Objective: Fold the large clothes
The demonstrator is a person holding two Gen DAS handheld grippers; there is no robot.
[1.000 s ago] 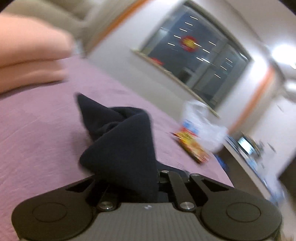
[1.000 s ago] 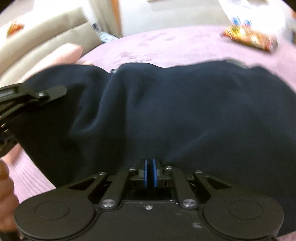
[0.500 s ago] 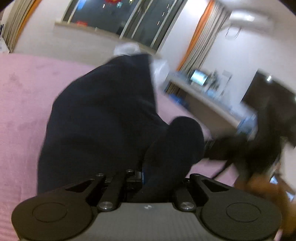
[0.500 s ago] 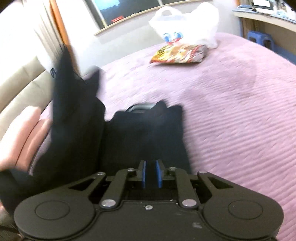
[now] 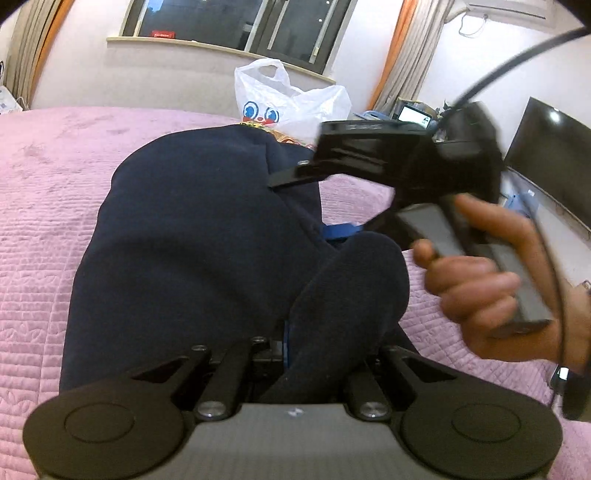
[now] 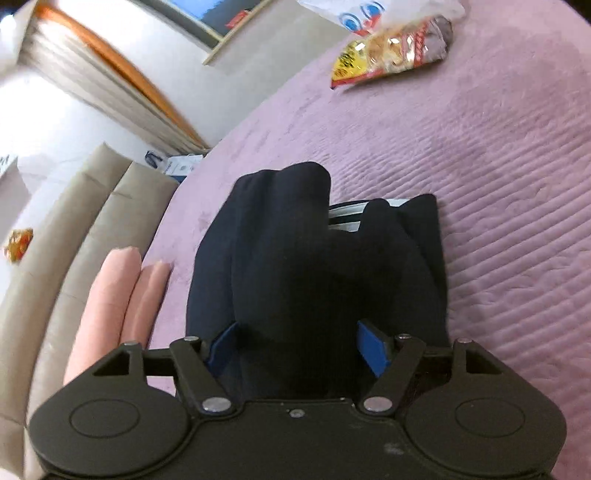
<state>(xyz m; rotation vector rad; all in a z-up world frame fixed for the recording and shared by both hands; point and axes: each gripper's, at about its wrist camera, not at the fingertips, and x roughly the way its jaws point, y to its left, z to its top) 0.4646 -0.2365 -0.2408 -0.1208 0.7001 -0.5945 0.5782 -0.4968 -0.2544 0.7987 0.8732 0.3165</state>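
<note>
Left tool [image 5: 291,347] clamped shut; right tool [image 6: 295,347] spread wide.

You had even indoor light, and the window [image 5: 236,26] was dark. Fisheye bending curved every edge. Your hand [image 5: 491,284] smeared with motion; the curtain [image 6: 110,77] blurred too. The dark garment [image 5: 192,236] lost its detail.

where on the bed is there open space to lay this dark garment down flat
Bare quilt lies right of the dark garment, below the snack bag. The left wrist view shows more bare quilt left of the garment, toward the window wall. It is crowded by the pink pillows and near the plastic bag.
</note>
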